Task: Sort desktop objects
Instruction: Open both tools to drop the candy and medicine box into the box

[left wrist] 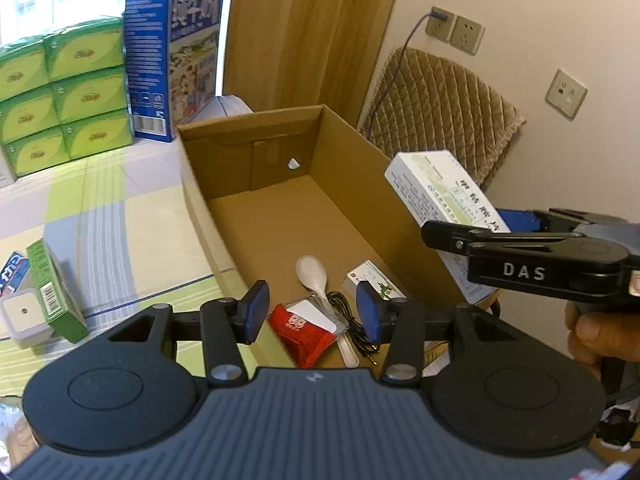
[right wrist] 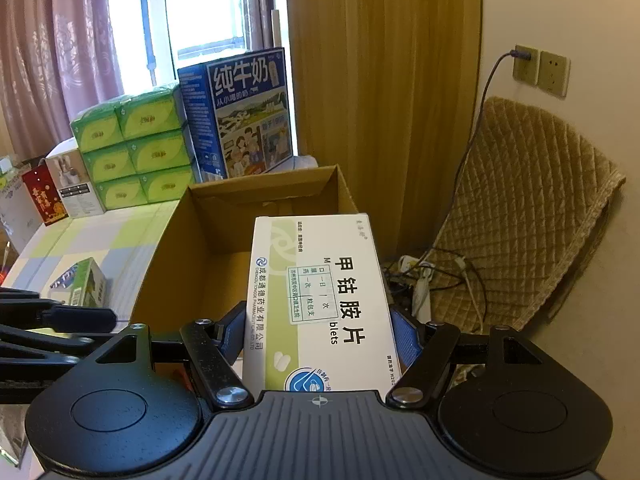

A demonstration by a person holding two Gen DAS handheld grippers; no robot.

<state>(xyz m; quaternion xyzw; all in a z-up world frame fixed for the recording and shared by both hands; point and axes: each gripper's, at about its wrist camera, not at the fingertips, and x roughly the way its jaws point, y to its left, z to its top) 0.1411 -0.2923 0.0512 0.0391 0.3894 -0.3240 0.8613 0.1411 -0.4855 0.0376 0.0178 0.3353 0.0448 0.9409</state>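
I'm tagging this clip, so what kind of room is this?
Probably a room in a home: curtains at a window, a table stacked with tissue packs, and a padded chair by wall sockets.

My white-and-green medicine box [right wrist: 320, 304] is up in the air, tilted, over the open brown box [left wrist: 280, 216]. A spoon [left wrist: 312, 276] and red packet [left wrist: 300, 328] lie inside, at 6 o'clock.

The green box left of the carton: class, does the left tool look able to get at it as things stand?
Probably yes. The left tool is open and empty, and the green box lies outside the carton with nothing over it.
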